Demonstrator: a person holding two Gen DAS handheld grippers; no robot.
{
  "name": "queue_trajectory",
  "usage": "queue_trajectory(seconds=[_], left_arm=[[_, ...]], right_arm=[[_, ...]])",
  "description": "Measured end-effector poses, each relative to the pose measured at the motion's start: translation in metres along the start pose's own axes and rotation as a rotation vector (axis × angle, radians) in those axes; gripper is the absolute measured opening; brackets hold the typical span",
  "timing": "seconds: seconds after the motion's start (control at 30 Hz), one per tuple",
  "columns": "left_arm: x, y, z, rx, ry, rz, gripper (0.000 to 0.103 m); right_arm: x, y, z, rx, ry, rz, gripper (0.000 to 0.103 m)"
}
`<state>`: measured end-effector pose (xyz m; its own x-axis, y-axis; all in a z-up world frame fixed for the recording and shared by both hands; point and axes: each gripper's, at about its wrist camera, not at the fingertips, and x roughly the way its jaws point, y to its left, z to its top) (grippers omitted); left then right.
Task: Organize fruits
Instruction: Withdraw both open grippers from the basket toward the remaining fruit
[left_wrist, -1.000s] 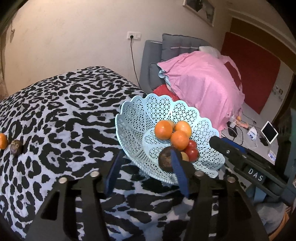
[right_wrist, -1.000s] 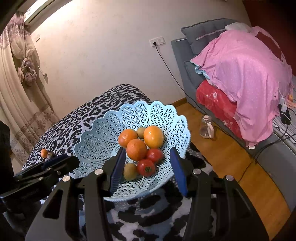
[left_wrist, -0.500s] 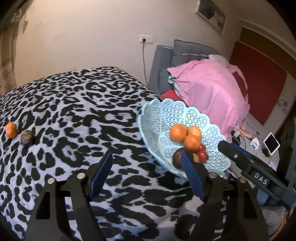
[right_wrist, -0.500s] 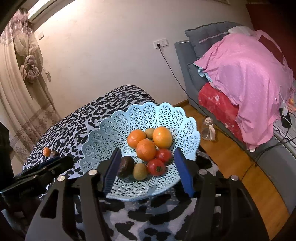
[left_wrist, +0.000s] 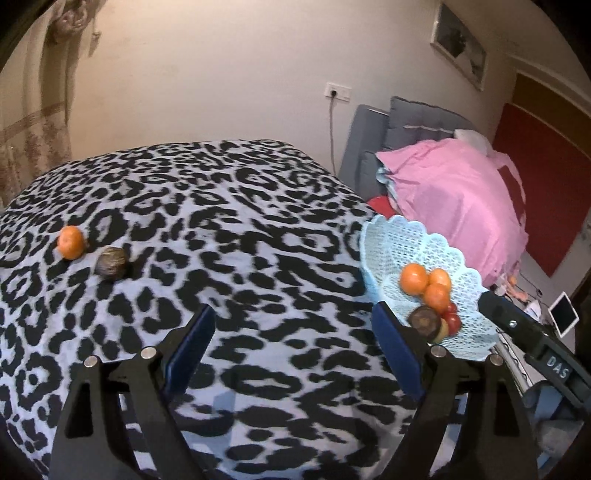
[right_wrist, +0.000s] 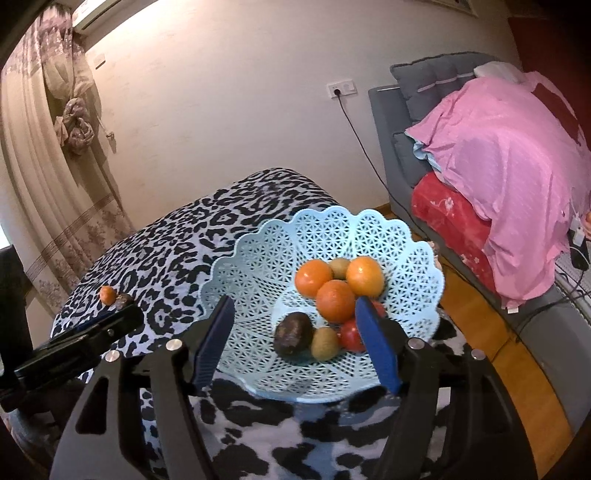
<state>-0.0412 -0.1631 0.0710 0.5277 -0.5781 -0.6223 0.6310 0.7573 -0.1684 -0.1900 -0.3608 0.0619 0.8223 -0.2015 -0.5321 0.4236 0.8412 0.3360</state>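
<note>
A pale blue lattice basket (right_wrist: 258, 266) is seen standing on a bed covered with a black-and-white leopard-print blanket (left_wrist: 221, 229), and every place below is given from that basket. Inside it, three oranges (right_wrist: 334, 300) are heaped toward the far side, with a greenish kiwi (right_wrist: 339, 266) tucked behind them. On the near side of the heap, a dark avocado (right_wrist: 293, 333) lies against a second kiwi (right_wrist: 325, 343), and red tomatoes (right_wrist: 350, 335) are partly hidden behind a blue pad. The right gripper (right_wrist: 295, 338) is held just in front of the basket's near rim, its jaws having just been opening; they stand moderately apart, nothing is gripped, and the avocado and kiwi are only seen through the gap. The left gripper (left_wrist: 293, 352) is held to the left of the basket, over bare blanket; its jaws have likewise just been opening and are spread wide, with nothing between them. Well away to the left of the basket, near the blanket's far-left edge, a single orange (left_wrist: 71, 242) and a dark round fruit (left_wrist: 112, 263) are seen lying just beside each other. Beyond the basket to the right, a grey sofa draped with a pink sheet (right_wrist: 509, 177) is visible against the wall.
</note>
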Motion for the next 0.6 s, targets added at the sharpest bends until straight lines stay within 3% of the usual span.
queue_trajectory(seconds=[0.2,0.6], left_arm=[[-0.006,0.018,-0.001,-0.016,-0.020,0.060,0.086],[-0.015,0.051,-0.005,-0.069,-0.035,0.108,0.086]], right_arm=[[0.002,0.014,0.002,-0.021,-0.002,0.011,0.075],[0.011,0.054,-0.005,-0.089,0.030,0.064,0.076]])
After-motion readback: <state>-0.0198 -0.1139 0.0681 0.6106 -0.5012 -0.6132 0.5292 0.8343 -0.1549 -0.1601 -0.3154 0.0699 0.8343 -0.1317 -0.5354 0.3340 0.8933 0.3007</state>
